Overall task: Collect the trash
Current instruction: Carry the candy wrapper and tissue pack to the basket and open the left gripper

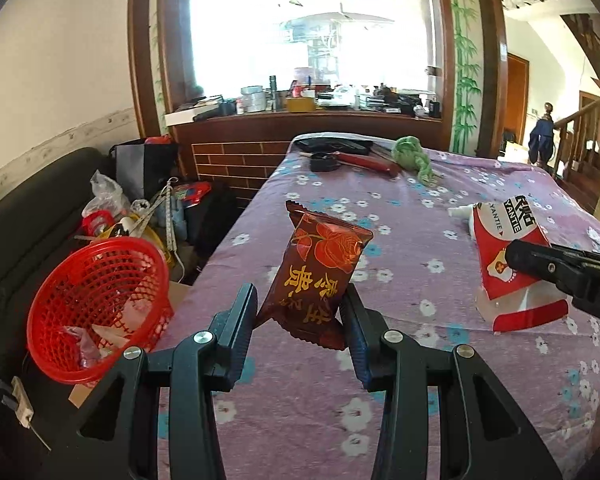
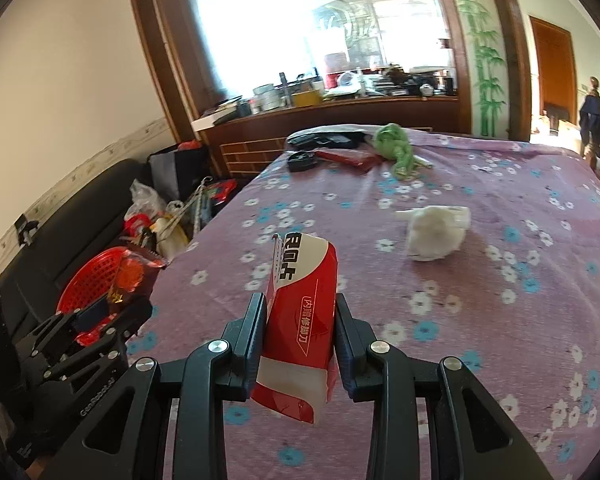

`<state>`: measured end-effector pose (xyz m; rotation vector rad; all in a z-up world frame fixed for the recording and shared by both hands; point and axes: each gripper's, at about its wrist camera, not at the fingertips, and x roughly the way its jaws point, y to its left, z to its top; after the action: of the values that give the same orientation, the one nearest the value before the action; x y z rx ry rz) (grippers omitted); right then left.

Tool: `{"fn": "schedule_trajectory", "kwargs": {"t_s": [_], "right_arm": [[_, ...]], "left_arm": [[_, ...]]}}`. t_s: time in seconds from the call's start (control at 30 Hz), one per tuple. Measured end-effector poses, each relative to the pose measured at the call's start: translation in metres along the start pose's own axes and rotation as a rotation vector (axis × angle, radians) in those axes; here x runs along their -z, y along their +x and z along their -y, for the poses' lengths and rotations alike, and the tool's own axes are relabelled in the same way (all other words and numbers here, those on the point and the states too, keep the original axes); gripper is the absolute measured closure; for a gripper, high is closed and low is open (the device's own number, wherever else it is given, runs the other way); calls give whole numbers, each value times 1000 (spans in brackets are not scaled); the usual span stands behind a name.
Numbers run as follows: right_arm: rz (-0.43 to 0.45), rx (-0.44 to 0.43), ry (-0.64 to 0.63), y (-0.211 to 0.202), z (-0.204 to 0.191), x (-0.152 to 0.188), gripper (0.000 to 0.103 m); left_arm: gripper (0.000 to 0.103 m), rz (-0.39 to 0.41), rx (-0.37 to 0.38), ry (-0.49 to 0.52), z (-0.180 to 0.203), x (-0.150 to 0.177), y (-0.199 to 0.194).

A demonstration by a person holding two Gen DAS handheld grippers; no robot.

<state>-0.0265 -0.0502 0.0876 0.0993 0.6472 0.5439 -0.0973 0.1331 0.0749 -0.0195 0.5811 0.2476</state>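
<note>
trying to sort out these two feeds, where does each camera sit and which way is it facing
Left wrist: sits on the left gripper, looks along its fingers over the table; shows a brown wrapper gripped, basket left, right gripper's tip.
Right wrist: sits on the right gripper, facing likewise; shows a red packet gripped, tissue beyond, left gripper.
Shared: table, basket, both packets, green cloth.
</note>
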Motion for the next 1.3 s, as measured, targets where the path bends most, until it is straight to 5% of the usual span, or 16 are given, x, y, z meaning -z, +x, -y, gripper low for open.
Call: {"fn": "schedule_trajectory", "kwargs": {"t_s": [0.47, 0.97, 1.3], "right_arm": [[-74, -120, -76, 34, -69, -19, 68], [-125, -276, -218, 87, -197, -49, 67], [-206, -304, -252, 143, -249, -50, 64]], "left_arm": [[62, 4, -82, -133, -85, -2, -10], [62, -33, -242, -292, -220, 7, -6], [61, -71, -235, -320, -245, 10, 17]]}}
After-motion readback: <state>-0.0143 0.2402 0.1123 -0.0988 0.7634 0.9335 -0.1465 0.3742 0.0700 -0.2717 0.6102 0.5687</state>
